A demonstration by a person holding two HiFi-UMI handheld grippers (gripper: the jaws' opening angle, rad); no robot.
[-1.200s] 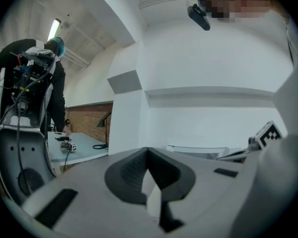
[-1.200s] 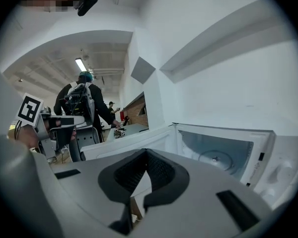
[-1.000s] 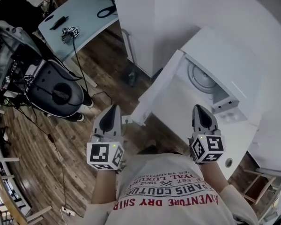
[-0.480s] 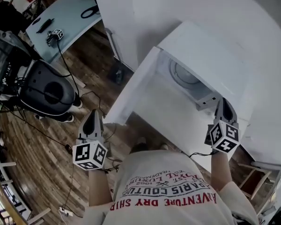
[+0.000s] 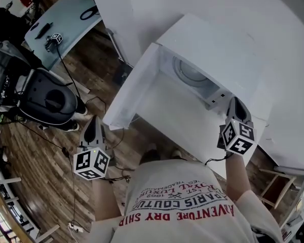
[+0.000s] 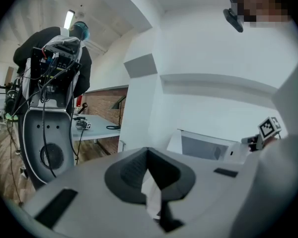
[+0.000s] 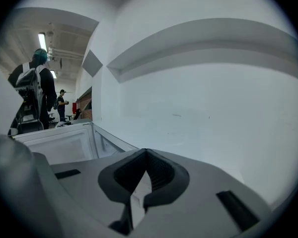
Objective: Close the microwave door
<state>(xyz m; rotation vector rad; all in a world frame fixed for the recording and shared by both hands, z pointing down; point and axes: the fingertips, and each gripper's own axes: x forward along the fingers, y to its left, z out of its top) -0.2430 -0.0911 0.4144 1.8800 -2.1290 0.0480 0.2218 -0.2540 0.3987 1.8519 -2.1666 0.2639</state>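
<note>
A white microwave (image 5: 218, 49) stands against the white wall, its door (image 5: 129, 92) swung wide open to the left. The glass turntable (image 5: 190, 72) shows inside. My right gripper (image 5: 234, 101) is shut and empty, its tip at the microwave's right front corner by the control panel. Over the wooden floor, my left gripper (image 5: 92, 121) is shut and empty, a little left of and below the door's free edge, apart from it. The left gripper view has its jaws (image 6: 148, 152) closed and the microwave (image 6: 203, 145) farther off. The right gripper view shows its jaws (image 7: 146, 155) closed beside the open door (image 7: 54, 143).
A grey and black machine (image 5: 48, 97) with cables stands on the wooden floor at left. Behind it is a light blue table (image 5: 61, 19) carrying a marker cube (image 5: 53, 38). A white pillar (image 5: 116, 9) rises left of the microwave. A wooden stool (image 5: 276, 186) sits at lower right.
My right gripper has moved forward and right to the microwave's right front corner. My left gripper has dropped back to the left, away from the door. The door stays open.
</note>
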